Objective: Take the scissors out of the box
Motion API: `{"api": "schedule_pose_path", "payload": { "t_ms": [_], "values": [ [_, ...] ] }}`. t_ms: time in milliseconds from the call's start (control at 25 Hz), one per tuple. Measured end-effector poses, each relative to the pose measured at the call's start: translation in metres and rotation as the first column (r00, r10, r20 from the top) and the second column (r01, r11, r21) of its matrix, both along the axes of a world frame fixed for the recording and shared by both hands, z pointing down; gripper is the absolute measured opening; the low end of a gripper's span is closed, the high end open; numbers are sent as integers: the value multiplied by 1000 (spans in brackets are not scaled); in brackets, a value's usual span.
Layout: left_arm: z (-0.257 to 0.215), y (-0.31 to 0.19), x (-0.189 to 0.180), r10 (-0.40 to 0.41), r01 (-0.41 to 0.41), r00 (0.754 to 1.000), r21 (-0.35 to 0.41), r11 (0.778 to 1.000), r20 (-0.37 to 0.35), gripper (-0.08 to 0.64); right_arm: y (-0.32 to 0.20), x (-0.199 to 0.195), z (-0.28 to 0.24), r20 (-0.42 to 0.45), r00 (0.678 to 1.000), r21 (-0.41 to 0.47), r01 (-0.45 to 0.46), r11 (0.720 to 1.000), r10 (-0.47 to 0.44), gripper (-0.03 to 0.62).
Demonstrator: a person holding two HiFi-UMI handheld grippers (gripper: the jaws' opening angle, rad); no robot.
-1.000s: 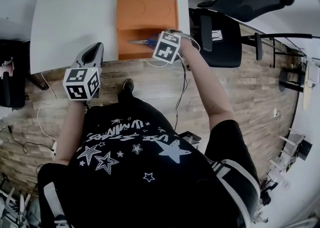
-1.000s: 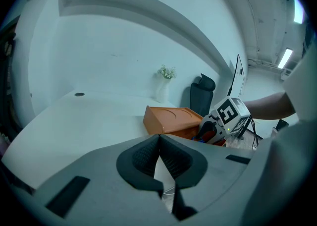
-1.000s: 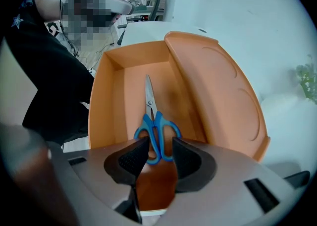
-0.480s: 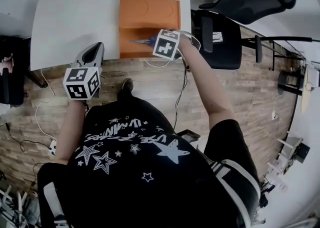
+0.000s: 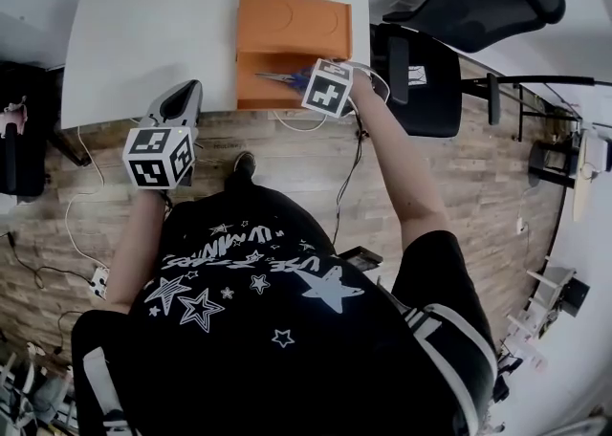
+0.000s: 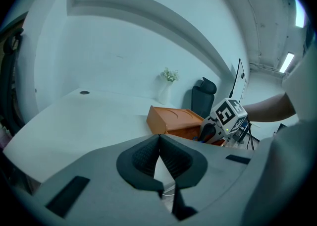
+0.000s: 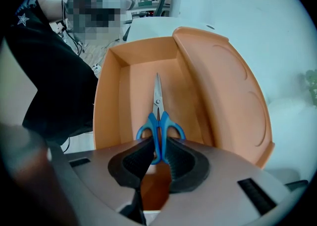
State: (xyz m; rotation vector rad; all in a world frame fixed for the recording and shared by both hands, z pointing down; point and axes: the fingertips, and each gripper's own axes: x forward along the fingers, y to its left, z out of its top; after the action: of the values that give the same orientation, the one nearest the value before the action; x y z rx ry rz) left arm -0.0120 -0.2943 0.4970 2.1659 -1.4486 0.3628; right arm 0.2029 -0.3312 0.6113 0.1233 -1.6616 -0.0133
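The right gripper (image 7: 157,146) points straight down into the box. Its jaws have just been closing, and they now sit on the blue handles of the scissors (image 7: 157,113). The dark pads (image 7: 182,160) look to be pressing those handles from both sides, though the line of contact itself is in shadow. The scissors lie flat on the bottom of the orange box (image 7: 106,101), roughly in its middle and not lifted out. Their blades are closed and run along the box toward the person's left, with the handles at the right under the gripper.

The box's lid (image 7: 225,81) is swung open and lies on the far side of the box from the person. The box stands on a white table (image 5: 153,32), close to the edge nearest the person and toward the table's right end.

The left gripper (image 6: 159,138) is held at the table's near edge, well apart from the box. Its jaws are together with nothing between them, and it points slightly downward across the tabletop.

Beyond the table's right end stands a black office chair (image 5: 421,71). A thin cable (image 5: 349,166) hangs from near the right gripper over the wooden floor (image 5: 497,166). From the left gripper view, a small vase of pale flowers (image 6: 167,86) can be made out at the far side of the table.
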Motion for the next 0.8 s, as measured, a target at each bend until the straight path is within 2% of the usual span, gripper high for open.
{"api": "schedule_pose_path", "payload": {
  "t_ms": [280,520,800],
  "values": [
    [-6,4,-14,21,-20,1000,17,1000,-17,18,0,-6,-16,32,997,66,-77,995,75,98],
    [-13,16,-21,77,-77,997,25,997,-19,18,12,-7,-37,46,991,114,-134,984,129,98],
    [-27,27,-41,130,-129,991,48,991,-35,18,32,-8,-70,110,959,179,-277,944,260,98]
  ]
}}
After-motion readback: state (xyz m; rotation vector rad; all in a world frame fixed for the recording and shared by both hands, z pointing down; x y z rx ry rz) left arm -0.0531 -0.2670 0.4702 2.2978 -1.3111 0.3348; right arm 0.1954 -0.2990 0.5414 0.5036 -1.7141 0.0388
